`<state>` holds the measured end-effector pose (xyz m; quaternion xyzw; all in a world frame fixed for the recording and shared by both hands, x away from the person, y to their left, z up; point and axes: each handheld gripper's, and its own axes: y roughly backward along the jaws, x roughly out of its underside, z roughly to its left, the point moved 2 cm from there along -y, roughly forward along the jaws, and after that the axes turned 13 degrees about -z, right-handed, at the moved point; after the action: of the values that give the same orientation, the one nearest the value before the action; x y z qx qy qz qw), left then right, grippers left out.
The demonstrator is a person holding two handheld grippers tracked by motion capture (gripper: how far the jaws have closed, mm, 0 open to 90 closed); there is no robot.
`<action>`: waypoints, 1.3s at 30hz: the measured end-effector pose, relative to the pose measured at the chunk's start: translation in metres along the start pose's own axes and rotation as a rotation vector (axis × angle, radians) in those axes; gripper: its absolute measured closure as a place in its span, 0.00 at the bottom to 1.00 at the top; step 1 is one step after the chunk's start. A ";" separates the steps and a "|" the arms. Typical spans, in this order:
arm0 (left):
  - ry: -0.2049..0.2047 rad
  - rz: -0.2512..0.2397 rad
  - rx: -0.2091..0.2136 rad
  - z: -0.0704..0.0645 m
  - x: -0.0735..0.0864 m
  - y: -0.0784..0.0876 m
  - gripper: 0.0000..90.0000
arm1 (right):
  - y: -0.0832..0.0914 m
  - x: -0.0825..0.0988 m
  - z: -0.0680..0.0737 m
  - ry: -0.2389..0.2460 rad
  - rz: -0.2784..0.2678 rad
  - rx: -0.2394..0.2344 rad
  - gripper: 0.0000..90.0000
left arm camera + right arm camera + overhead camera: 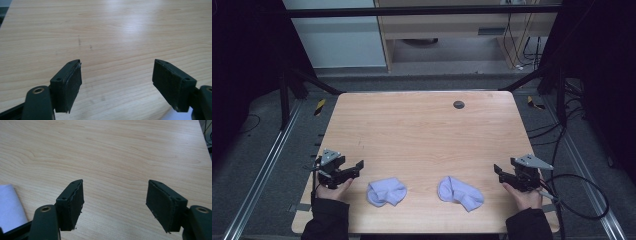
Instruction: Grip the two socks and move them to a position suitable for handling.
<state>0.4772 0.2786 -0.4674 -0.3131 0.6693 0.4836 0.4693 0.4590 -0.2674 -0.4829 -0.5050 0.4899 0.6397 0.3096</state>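
**Two socks on the desk, both grippers empty**

Two pale lilac socks lie crumpled near the front edge of the desk (422,125). The left sock (386,192) sits left of centre; the right sock (460,193) lies right of centre, with a strip of bare wood between them. They do not touch.

The left gripper (352,169) sits just left of the left sock, near it but apart, held in the person's left hand (333,190). In the left gripper view its fingers (68,86) stand wide apart with bare wood grain between them; nothing is held. A sliver of pale cloth shows at the bottom right corner of that view.

The right gripper (501,172) is near the right front of the desk, right of the right sock and clear of it, held in the right hand (523,196). Its fingers (72,206) are also spread wide over bare wood and hold nothing. In the right gripper view, part of the right sock (11,207) shows at the lower left edge.

Farther back, a small dark round cap (458,104) sits in the desk surface. A black cable (582,200) loops off the right gripper.
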 end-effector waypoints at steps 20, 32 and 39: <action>-0.070 -0.039 0.092 -0.066 -0.006 0.006 0.29 | 0.010 -0.019 0.027 0.008 -0.007 -0.084 0.39; -0.113 -0.032 0.157 -0.105 -0.011 -0.002 0.30 | 0.018 -0.036 0.045 0.042 -0.006 -0.129 0.35; -0.140 -0.025 0.190 -0.125 -0.012 -0.007 0.31 | 0.024 -0.043 0.054 0.059 -0.006 -0.146 0.34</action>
<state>0.4472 0.1584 -0.4473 -0.2410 0.6739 0.4328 0.5482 0.4322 -0.2202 -0.4343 -0.5461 0.4492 0.6579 0.2591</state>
